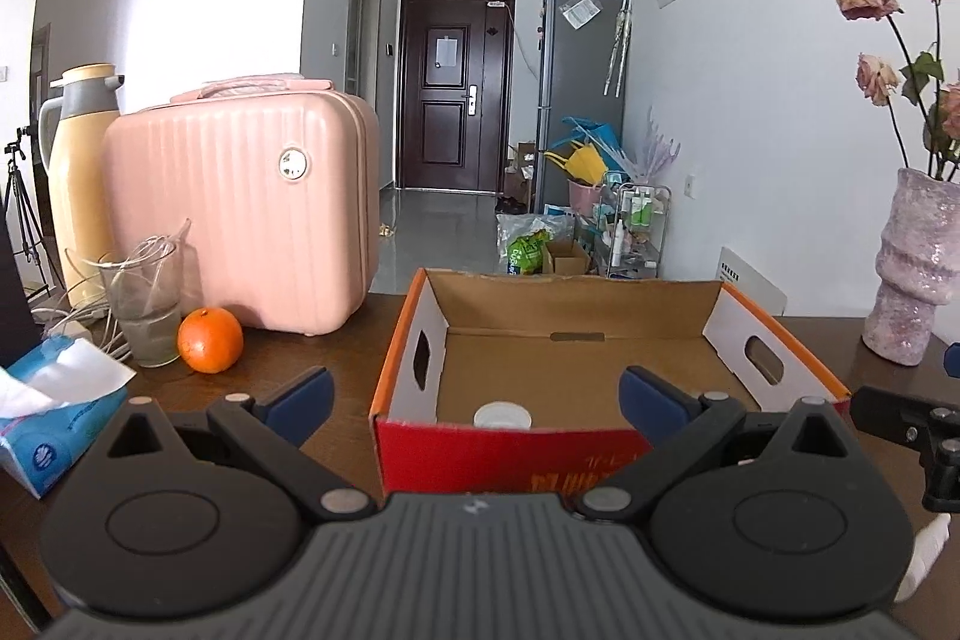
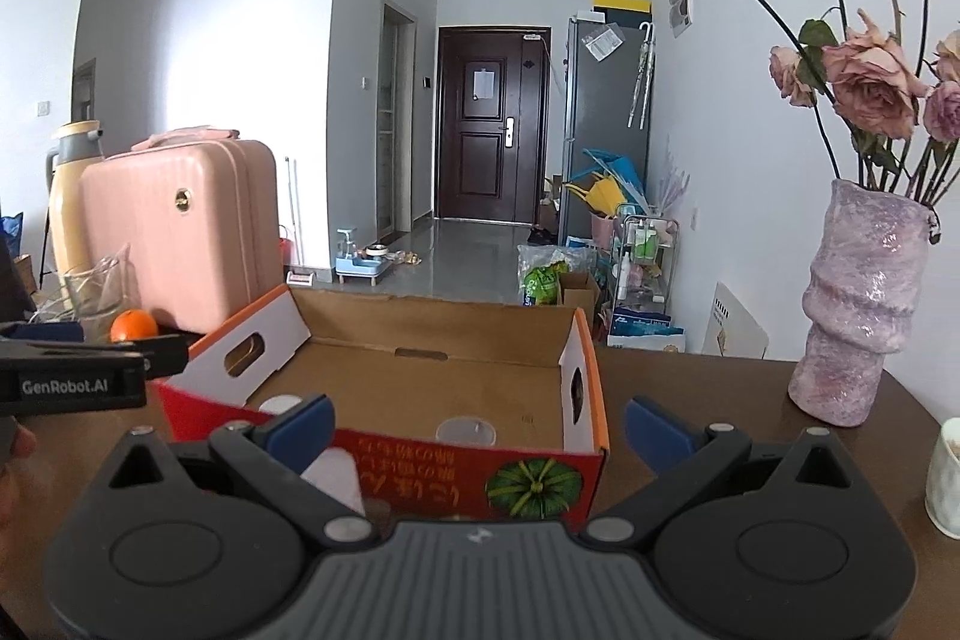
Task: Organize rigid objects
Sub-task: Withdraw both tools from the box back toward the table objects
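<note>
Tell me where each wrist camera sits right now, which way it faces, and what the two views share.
Left wrist: low over the table, facing the cardboard box and hallway door; its own open fingers show, the right gripper at the edge.
Right wrist: further right, same heading, near the vase; its open fingers show, the left gripper on the left.
Shared: box, orange, pink case, vase, door.

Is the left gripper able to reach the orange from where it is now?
Probably yes. The left gripper is open and empty, and the orange sits on bare table beside the glass, with nothing between them. The glass stands close, though.
</note>
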A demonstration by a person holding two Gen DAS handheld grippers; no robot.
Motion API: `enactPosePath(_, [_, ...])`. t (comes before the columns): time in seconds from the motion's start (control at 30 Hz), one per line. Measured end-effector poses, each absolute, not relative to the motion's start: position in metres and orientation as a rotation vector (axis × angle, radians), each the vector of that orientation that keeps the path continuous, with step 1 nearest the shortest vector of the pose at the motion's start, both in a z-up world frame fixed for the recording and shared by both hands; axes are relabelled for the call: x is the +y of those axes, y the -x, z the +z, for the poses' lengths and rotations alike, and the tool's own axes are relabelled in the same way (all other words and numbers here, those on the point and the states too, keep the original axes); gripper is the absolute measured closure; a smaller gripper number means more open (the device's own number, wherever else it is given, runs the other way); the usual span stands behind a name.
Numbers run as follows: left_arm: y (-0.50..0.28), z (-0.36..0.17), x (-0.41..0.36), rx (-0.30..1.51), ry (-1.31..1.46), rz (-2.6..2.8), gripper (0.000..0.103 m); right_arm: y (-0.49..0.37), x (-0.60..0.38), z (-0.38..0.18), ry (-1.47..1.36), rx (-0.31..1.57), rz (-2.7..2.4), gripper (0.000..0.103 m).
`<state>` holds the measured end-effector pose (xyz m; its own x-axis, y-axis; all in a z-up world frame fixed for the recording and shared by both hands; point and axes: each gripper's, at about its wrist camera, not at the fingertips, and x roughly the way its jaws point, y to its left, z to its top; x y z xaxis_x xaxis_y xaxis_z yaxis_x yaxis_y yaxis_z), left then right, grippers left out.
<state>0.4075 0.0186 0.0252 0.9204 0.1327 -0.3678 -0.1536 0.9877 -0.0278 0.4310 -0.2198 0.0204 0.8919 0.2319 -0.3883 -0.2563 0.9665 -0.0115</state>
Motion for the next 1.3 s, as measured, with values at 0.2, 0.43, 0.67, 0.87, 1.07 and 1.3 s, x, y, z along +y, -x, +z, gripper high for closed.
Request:
enactPosePath(0.2, [-0.382,0.021,0.021,0.387,0.055,0.135,0.000,-0.408,-0.222,0.012,0.074,0.420,0.258,0.000])
enactPosePath(0.43, [-0.354,0.019,0.020,0.390,0.047,0.127,0.000,-0.380,-0.218,0.004,0.094,0.439,0.266,0.000])
enactPosePath(0.67, [-0.329,0.014,0.018,0.410,0.031,0.103,0.000,-0.354,-0.218,-0.003,0.092,0.450,0.270,0.000])
enactPosePath(0.87, [-0.307,0.009,0.020,0.438,0.039,0.081,0.000,-0.334,-0.219,-0.011,0.096,0.467,0.273,0.000])
enactPosePath(1.07, [-0.293,-0.001,0.016,0.485,0.013,0.055,0.000,-0.318,-0.220,-0.024,0.096,0.500,0.264,0.000])
enactPosePath(1.3, [-0.285,-0.014,0.010,0.543,-0.011,0.021,0.000,-0.304,-0.225,-0.035,0.083,0.530,0.240,0.000])
